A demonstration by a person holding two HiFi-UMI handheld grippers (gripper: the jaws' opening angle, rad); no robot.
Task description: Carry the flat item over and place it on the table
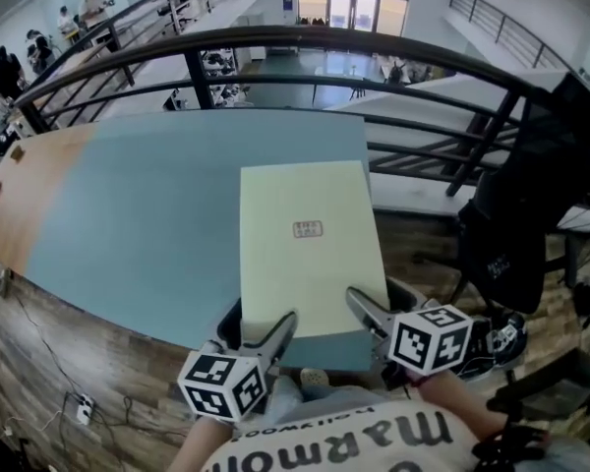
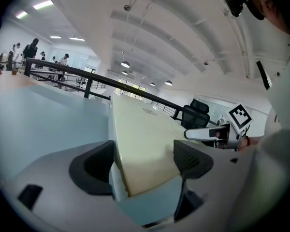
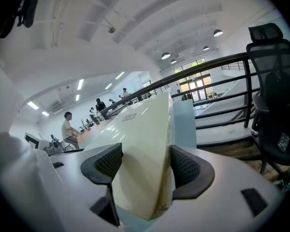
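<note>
Blue-grey and smooth, the top of 1 large table [image 1: 147, 214] fills the middle of the head view, with a wood-coloured section at its far left end. It has a curved near edge and stands on a floor [image 1: 39, 362] of dark wooden planks. Behind it runs 1 black metal railing [image 1: 305, 42] with 3 rails bending across the view. At the right stands 1 black office chair [image 1: 531, 205] with a mesh back, apart from the table.

Over the table's near right part lies 1 flat item [image 1: 310, 254]: a pale cream rectangle, thin, matt and stiff-looking, its long sides running away from the person. Its near edge sits close to the table's near edge. Whether it rests on the top or is held just above it cannot be told.

2 grippers hold the item by that near edge. The left gripper [image 1: 270, 332] is clamped on the near left corner, its 2 dark ribbed pads pressed against the item's faces. The right gripper [image 1: 366, 313] is clamped on the near right corner the same way. Each carries 1 white cube with black square markers.

1 small rectangular label [image 1: 308, 229] sits near the item's middle; its print is too small to read.
</note>
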